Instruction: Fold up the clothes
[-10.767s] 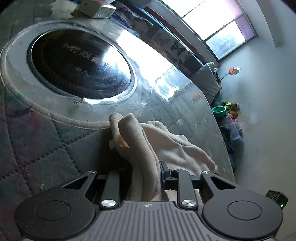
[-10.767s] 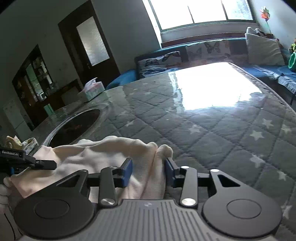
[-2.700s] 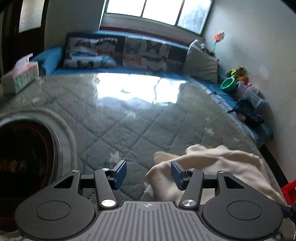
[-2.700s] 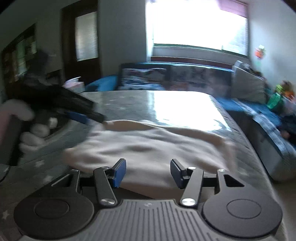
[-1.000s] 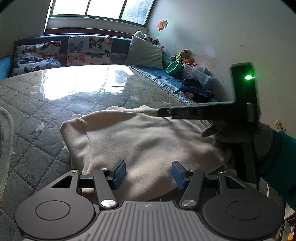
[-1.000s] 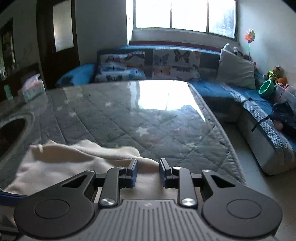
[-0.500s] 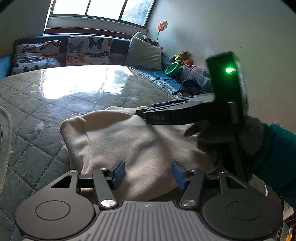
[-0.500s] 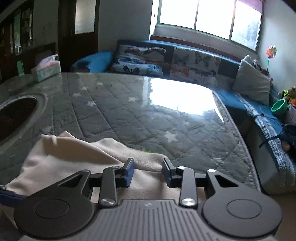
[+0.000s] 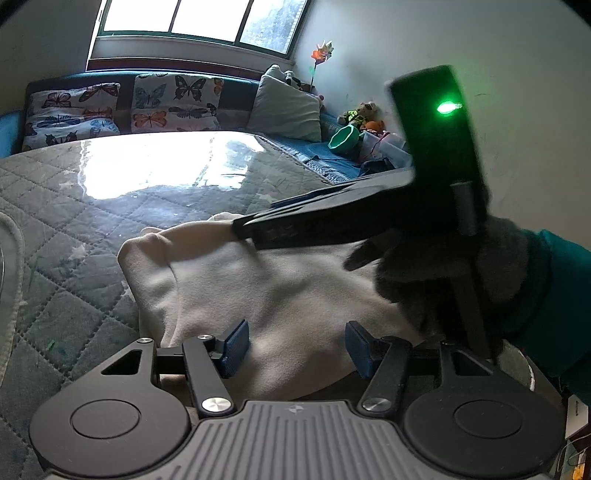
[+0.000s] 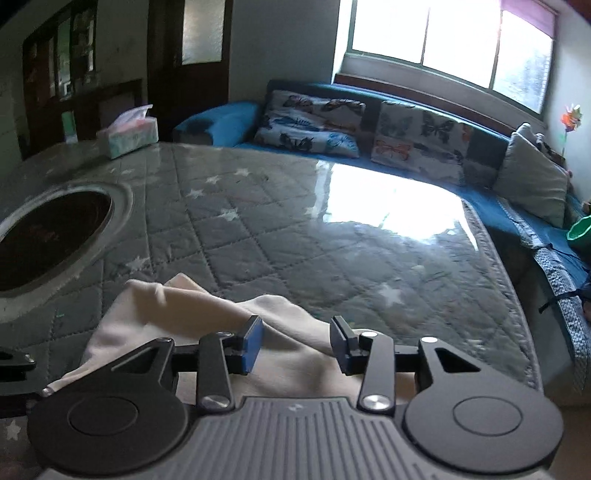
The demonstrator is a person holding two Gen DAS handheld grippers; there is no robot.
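- Left wrist view: low over the tabletop (image 9: 92, 206), close above the cloth (image 9: 280, 295), looking forward between its own fingers (image 9: 234, 341) toward the sofa (image 9: 122, 107) and window (image 9: 199, 18).
- Right wrist view: low and close over the same cloth (image 10: 177, 310), facing the same sofa (image 10: 369, 122).
- Shared: cloth, quilted tabletop, sofa, window; the left view also catches the right gripper (image 9: 243, 229).

Ten seconds ago both grippers pinched the cream cloth (image 9: 280, 295) bunched beside the round dark plate. Since then it has been laid out flat near the right edge of the quilted table (image 9: 92, 206). The left gripper (image 9: 295, 347) let go and now hovers with jaws wide. The right gripper (image 10: 295, 339), nearly closed a second ago, has spread its jaws and swung across over the cloth.
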